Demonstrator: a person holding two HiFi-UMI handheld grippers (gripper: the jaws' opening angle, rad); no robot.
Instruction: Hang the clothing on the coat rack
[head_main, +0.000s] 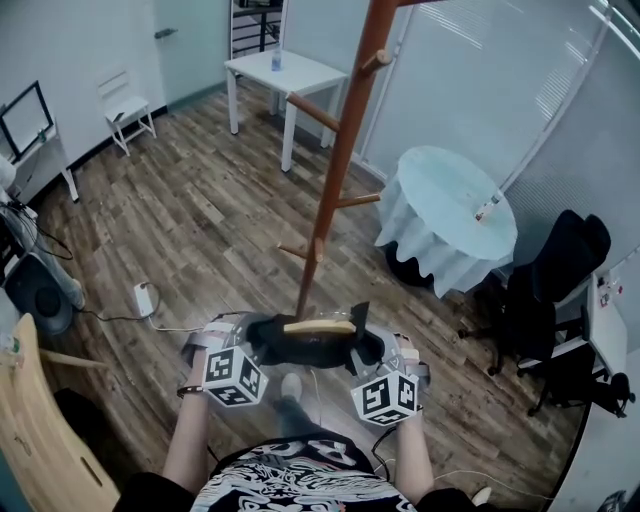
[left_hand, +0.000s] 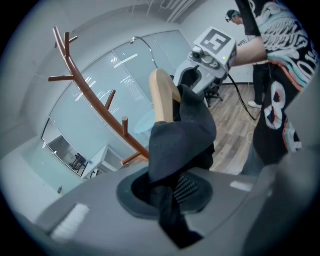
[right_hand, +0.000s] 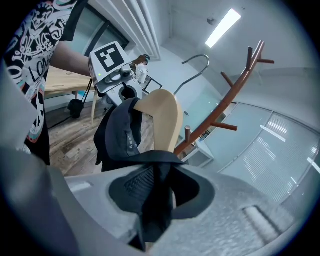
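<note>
A dark garment (head_main: 312, 346) lies over a pale wooden hanger (head_main: 318, 326), held level between my two grippers just in front of my body. My left gripper (head_main: 243, 338) is shut on the cloth at the garment's left end, and the fabric (left_hand: 175, 150) bunches between its jaws with the hanger (left_hand: 162, 97) rising behind. At the right end my right gripper (head_main: 376, 352) is shut on the cloth (right_hand: 156, 185) where it wraps the hanger's tip (right_hand: 162, 117). The brown coat rack (head_main: 340, 150), with its angled pegs, stands directly ahead beyond the hanger.
A round table with a pale cloth (head_main: 450, 205) stands right of the rack, and a black office chair (head_main: 545, 290) is further right. A white table (head_main: 285, 70) and a small white chair (head_main: 128, 105) are at the back. A power strip (head_main: 143, 298) lies on the wood floor.
</note>
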